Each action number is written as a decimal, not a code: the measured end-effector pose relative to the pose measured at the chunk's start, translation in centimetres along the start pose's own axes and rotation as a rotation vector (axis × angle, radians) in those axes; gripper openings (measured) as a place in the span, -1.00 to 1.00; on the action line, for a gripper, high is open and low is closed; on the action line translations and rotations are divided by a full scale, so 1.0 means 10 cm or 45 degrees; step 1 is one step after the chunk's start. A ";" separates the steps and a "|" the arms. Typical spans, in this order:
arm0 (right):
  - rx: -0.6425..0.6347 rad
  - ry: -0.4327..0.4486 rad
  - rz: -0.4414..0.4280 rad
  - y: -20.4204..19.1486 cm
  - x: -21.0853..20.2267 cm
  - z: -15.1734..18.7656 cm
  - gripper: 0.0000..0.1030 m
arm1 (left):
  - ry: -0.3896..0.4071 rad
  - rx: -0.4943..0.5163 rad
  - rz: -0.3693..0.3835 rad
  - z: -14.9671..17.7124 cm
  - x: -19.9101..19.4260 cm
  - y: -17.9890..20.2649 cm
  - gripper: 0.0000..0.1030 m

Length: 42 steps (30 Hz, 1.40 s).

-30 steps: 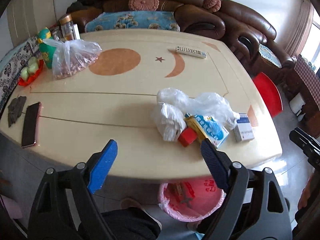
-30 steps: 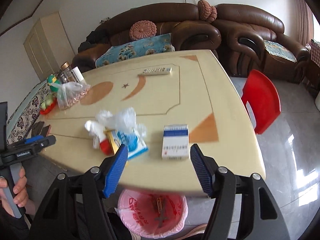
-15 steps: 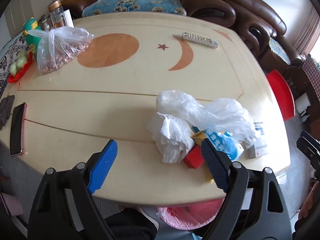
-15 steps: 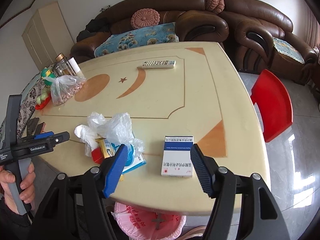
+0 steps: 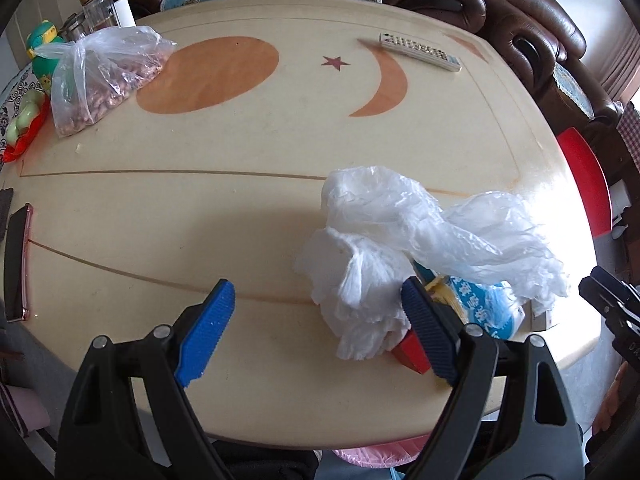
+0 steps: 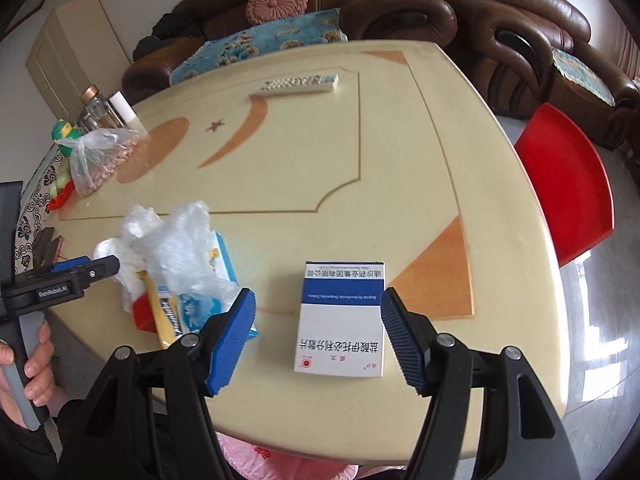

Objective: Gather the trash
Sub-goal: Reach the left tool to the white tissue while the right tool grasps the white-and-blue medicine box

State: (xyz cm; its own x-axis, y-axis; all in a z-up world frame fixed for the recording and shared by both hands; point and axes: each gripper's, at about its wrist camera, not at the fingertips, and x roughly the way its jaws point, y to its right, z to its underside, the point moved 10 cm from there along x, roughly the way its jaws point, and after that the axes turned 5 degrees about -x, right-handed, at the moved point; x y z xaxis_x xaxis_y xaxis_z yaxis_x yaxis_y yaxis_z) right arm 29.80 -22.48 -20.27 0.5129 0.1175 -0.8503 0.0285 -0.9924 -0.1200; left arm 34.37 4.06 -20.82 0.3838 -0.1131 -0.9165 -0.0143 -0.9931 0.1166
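Nearest of all, the left claw (image 5: 316,330) is being held spread wide above the near edge of the bench (image 5: 256,216), with nothing pinched between its blue pads. Its right pad is being shown in front of the crumpled white tissue (image 5: 360,284), though actual contact cannot be told from this view. The right claw (image 6: 318,338) is likewise being held spread, its pads standing to either side of the white and blue box (image 6: 342,318), which is lying flat on the bench, apart from both pads.

Below the near edge, a pink bin bag (image 6: 280,462) is being glimpsed under the bench. The left hand (image 6: 28,364) is being seen wrapped around its grey handle.

The trash is being kept in a heap near the front edge: the tissue, a clear crumpled plastic bag (image 5: 460,224) lying over it, a blue packet (image 5: 486,304) beneath that, a small red box (image 5: 412,354) and a yellow packet (image 6: 162,314). The white and blue box is lying just beside this heap.

Farther back, a phone (image 5: 16,260) is lying at the left edge. A bag of nuts (image 5: 100,80) is being seen at the far left, with a glass jar (image 5: 98,4) behind it. A remote control (image 5: 420,51) is lying near the far edge, and a brown sofa (image 6: 360,8) is being seen beyond the bench, with a red chair (image 6: 568,184) at the right.
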 end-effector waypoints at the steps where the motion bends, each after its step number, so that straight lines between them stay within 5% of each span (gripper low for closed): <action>1: 0.005 -0.009 0.002 0.02 0.05 0.01 0.24 | -0.004 -0.004 0.000 0.00 0.02 0.00 0.62; 31: 0.036 -0.085 0.007 0.04 0.56 0.15 0.37 | -0.076 -0.104 0.107 -0.08 0.30 0.07 0.62; 42: -0.174 -0.070 0.171 -0.08 0.64 0.16 0.37 | -0.115 -0.144 0.125 -0.07 0.49 0.03 0.62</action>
State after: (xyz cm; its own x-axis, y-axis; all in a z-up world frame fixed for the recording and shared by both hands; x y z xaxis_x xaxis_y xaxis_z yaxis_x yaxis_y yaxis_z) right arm 31.70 -20.85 -26.40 0.4725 -0.0179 -0.8811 0.0810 -0.9947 0.0636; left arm 36.88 3.27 -24.99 0.3011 -0.2165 -0.9287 0.0585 -0.9679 0.2446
